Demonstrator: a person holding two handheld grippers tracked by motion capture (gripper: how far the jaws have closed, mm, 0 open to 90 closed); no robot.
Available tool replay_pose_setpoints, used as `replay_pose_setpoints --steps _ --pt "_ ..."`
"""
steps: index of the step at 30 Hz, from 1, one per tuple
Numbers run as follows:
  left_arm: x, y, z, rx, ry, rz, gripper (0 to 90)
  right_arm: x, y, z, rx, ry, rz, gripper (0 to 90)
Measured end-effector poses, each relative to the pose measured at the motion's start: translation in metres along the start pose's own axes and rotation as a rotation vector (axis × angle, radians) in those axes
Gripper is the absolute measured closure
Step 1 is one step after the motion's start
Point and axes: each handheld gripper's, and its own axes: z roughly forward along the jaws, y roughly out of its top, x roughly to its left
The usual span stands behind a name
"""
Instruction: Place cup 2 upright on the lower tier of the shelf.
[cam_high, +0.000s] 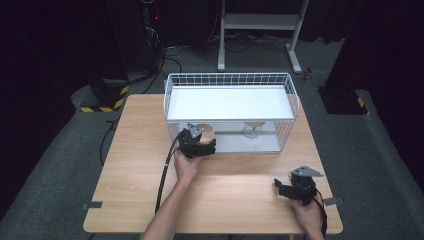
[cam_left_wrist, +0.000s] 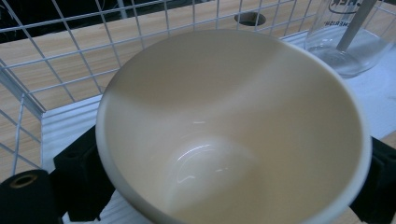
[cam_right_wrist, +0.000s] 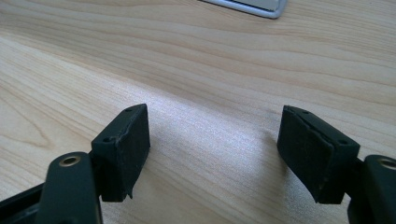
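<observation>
Left gripper (cam_high: 204, 141) is at the near edge of the wire basket (cam_high: 292, 95), and its jaws stand wide around a cream cup (cam_left_wrist: 233, 135), black pads pressed against the cup's outer wall on either side. In the left gripper view the cup's open mouth faces the camera, so its axis from base to rim tips back toward the person rather than standing upright. It sits at the near left of the basket's lower level, under the white shelf (cam_high: 227, 102). Just right of it stands a clear glass (cam_left_wrist: 348, 44). Over at the near right of the wooden table (cam_high: 135, 165), the right gripper (cam_high: 285, 189) hangs low, jaws apart with bare wood between them.
</observation>
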Motion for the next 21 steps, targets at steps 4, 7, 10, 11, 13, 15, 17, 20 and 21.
replay_pose_setpoints --steps 4,7,10,11,13,15,17,20,21 --pt "0.0006 0.0002 -0.0005 0.007 0.003 -0.002 7.4 0.0001 0.0 0.0 0.001 0.0 0.0 25.4" --pt "0.0013 -0.0005 0.0006 0.02 0.01 0.008 4.9 0.0001 -0.0001 0.0 0.001 0.0 0.0 25.4" --pt "0.0036 -0.0027 0.0024 0.051 0.005 0.006 1.2 0.0001 0.0 0.0 0.001 0.0 0.0 25.4" --pt "0.0048 -0.0034 0.0025 0.058 0.004 0.012 0.3 0.0001 0.0 0.0 0.001 0.0 0.0 25.4" --pt "0.0057 -0.0048 0.0022 0.058 0.0 0.006 0.2 0.0001 -0.0001 0.0 0.001 0.0 0.0 25.4" --pt "0.0068 -0.0053 0.0013 0.063 0.0 0.005 0.1 0.0001 -0.0001 0.0 0.001 0.0 0.001 25.4" --pt "0.0072 -0.0054 0.0005 0.067 -0.006 0.002 0.0 0.0001 0.0 0.0 0.0 0.0 0.001 25.4" --pt "0.0066 -0.0065 -0.0025 0.07 -0.01 0.003 0.0 0.0002 -0.0001 -0.0001 0.001 0.001 0.001 25.4" --pt "0.0062 -0.0071 -0.0035 0.069 -0.009 -0.001 0.1 0.0002 -0.0001 -0.0001 0.001 0.0 0.001 25.3"
